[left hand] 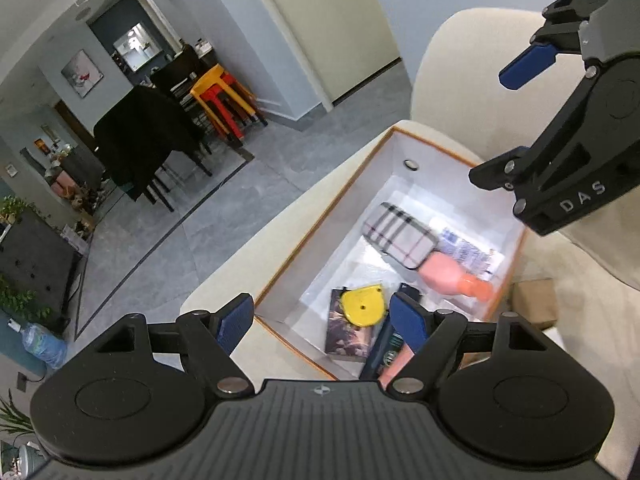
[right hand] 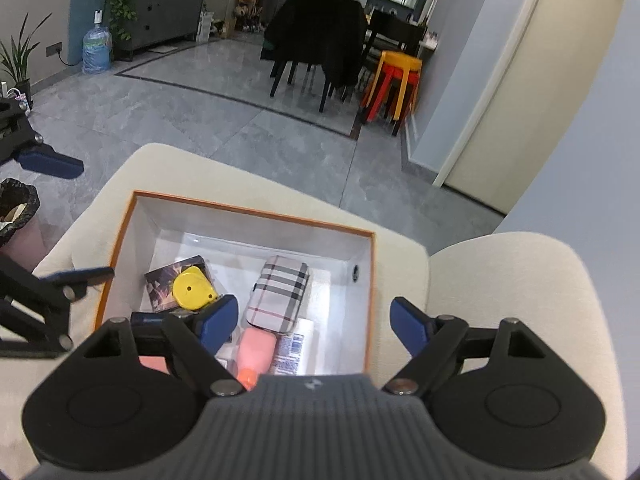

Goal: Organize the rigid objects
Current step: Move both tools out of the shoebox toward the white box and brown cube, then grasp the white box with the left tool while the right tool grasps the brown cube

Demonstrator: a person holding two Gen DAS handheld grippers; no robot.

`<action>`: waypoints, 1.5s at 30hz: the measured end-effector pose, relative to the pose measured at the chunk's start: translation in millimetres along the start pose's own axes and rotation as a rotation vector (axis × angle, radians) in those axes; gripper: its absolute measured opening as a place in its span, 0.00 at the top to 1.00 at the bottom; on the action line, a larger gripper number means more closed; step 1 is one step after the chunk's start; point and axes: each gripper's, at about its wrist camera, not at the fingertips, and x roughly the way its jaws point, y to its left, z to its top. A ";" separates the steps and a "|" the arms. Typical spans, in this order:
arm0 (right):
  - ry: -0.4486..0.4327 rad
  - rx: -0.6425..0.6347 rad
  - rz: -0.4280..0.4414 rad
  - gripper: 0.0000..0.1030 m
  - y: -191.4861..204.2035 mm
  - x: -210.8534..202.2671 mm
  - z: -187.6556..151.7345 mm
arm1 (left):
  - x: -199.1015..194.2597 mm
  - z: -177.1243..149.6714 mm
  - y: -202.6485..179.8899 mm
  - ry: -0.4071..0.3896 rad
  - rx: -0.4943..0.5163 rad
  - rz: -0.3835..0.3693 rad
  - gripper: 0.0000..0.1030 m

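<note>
While both hang over the box (right hand: pixel 248 211), left gripper (left hand: pixel 324 320) and right gripper (right hand: pixel 314 320) spread their jaws wide, holding nothing.

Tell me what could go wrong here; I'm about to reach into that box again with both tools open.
1. The box sits on a soft cushion; pressing its rim could tip it.
2. Items overlap: the plaid case lies on the pink bottle, and the yellow tape measure rests on a booklet. Grabbing one may drag another.
3. The left tool and right tool both hover over the box and could collide.
</note>
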 end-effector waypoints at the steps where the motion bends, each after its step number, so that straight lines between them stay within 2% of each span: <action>1: -0.003 -0.006 -0.003 0.19 -0.1 -6.1 -2.9 | -4.4 -4.2 -2.8 -0.004 0.013 0.001 0.11; 4: -0.002 -0.024 -0.021 0.19 -1.2 -20.3 -15.9 | -15.2 -10.7 -11.9 -0.024 0.034 0.014 0.11; 8: 0.001 -0.017 -0.020 0.19 -1.4 -37.3 -36.5 | -24.9 -26.6 -22.6 -0.040 0.019 -0.022 0.11; 13: 0.018 -0.020 -0.012 0.19 3.7 -47.2 -66.1 | -27.9 -45.4 -39.4 -0.036 0.044 -0.027 0.10; 17: 0.042 -0.024 0.001 0.19 8.9 -45.1 -89.9 | -23.5 -60.7 -50.2 -0.034 0.045 -0.058 0.10; 23: 0.097 -0.016 0.014 0.19 11.8 -28.2 -123.6 | -9.9 -78.5 -76.9 -0.030 0.108 -0.123 0.10; 27: 0.140 -0.010 0.022 0.19 11.4 -9.5 -140.4 | 0.6 -90.5 -91.3 -0.050 0.121 -0.200 0.11; 36: 0.191 -0.003 0.068 0.19 14.7 29.9 -162.7 | 27.9 -110.1 -130.5 -0.082 0.285 -0.320 0.10; 45: 0.238 -0.012 0.136 0.19 14.3 69.6 -177.2 | 68.8 -125.5 -158.4 -0.057 0.519 -0.347 0.11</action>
